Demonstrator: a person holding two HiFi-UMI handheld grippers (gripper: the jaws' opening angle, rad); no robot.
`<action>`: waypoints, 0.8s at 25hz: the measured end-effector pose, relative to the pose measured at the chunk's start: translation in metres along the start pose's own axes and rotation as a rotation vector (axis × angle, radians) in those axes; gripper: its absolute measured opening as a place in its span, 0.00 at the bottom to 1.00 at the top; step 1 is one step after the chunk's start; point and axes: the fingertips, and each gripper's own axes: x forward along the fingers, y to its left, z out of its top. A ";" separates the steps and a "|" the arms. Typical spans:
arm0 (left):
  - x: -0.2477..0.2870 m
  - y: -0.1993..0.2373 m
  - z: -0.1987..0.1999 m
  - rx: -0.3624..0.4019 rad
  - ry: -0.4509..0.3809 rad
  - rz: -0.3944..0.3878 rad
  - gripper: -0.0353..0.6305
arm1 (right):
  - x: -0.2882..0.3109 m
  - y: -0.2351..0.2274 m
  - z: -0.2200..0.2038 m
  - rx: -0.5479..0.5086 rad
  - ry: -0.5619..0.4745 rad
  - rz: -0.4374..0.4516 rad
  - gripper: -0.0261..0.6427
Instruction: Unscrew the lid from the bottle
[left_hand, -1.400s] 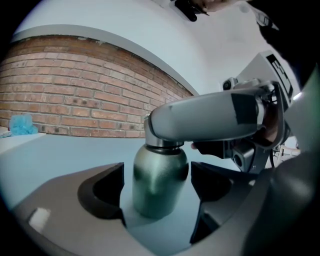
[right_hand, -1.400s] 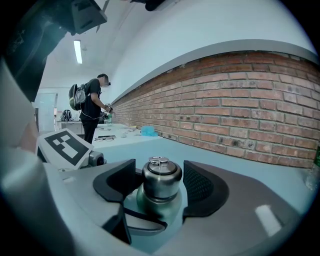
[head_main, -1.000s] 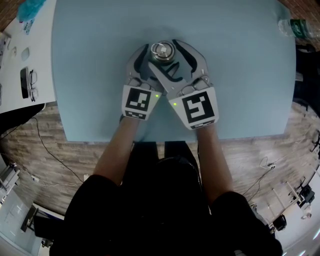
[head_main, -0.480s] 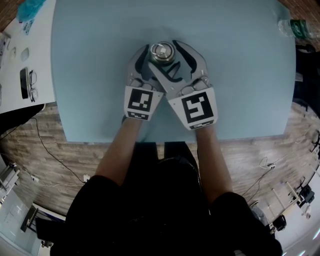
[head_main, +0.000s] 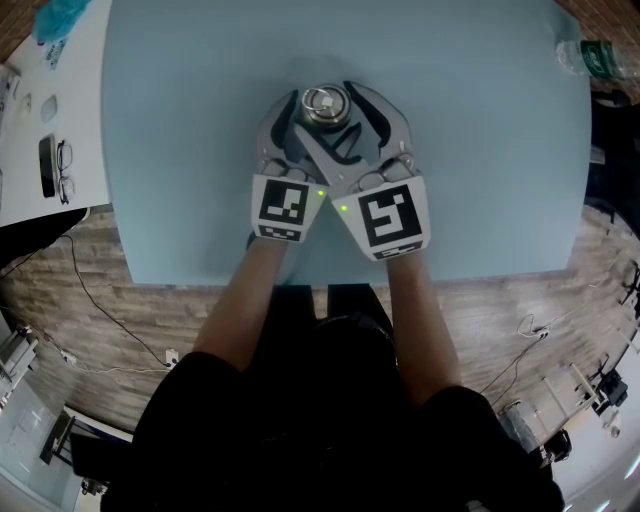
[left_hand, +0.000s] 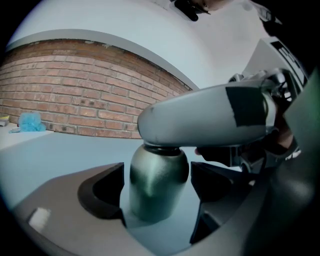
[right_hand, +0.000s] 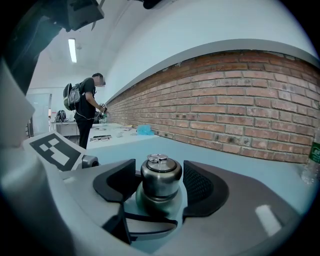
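A small metal bottle (head_main: 322, 112) stands upright on the pale blue table (head_main: 480, 150), topped by a steel lid (head_main: 322, 101) with a ring. My left gripper (head_main: 312, 125) is shut on the bottle's body (left_hand: 156, 184), low down, one jaw on each side. My right gripper (head_main: 326, 104) crosses above it and is shut on the lid (right_hand: 161, 174); the bottle's shoulder (right_hand: 154, 204) shows just below. In the left gripper view, a grey finger (left_hand: 205, 117) of the right gripper hides the lid.
A clear plastic bottle (head_main: 588, 55) lies at the table's far right corner. Glasses (head_main: 63, 160) and a dark phone (head_main: 47, 164) rest on a white table to the left. A teal cloth (right_hand: 145, 130) lies farther off. A person (right_hand: 85, 107) stands by a brick wall.
Both marker cubes have shifted slightly: the right gripper's to the left, the left gripper's to the right. The bottle stays in place.
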 end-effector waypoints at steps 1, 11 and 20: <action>0.000 0.000 0.000 0.000 -0.001 0.002 0.67 | 0.000 0.000 0.000 0.003 -0.001 -0.002 0.49; 0.001 0.002 0.001 -0.010 -0.009 0.039 0.66 | 0.002 -0.001 0.000 -0.007 0.008 -0.023 0.48; 0.002 0.003 0.002 -0.017 -0.014 0.052 0.66 | 0.002 0.000 -0.002 -0.043 0.030 -0.023 0.48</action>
